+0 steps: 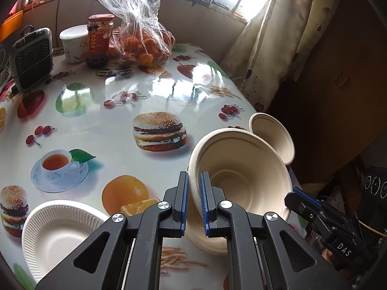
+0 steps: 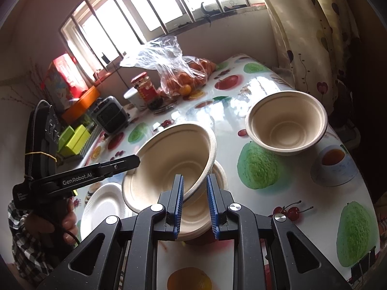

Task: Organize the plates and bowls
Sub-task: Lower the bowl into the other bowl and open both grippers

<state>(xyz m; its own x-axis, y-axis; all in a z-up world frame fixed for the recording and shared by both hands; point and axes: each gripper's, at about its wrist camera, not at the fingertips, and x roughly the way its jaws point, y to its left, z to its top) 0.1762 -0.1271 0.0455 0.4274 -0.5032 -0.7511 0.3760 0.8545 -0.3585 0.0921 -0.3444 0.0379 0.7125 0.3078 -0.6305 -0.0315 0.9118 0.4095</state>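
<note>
- The table (image 1: 150, 91), under its glossy cloth printed with burgers, fruit and teacups, fills most of what I see.
- My two grippers hold one tan bowl (image 1: 241, 176) between them, tilted and lifted just over the table's near edge.
- My left gripper (image 1: 193, 188) is clamped on the bowl's left rim, wall pinched between the blue pads.
- My right gripper (image 2: 194, 193) is closed on the opposite rim of that bowl.
- A second tan bowl (image 2: 286, 125) sits upright on the table, farther back and to the right.
- A white ridged paper plate (image 1: 58, 234) lies flat at the near left, apart from the held bowl.
- A bag of oranges (image 1: 145, 41), a red-lidded jar (image 1: 100, 41) and a white tub (image 1: 73, 43) stand at the far end.
</note>
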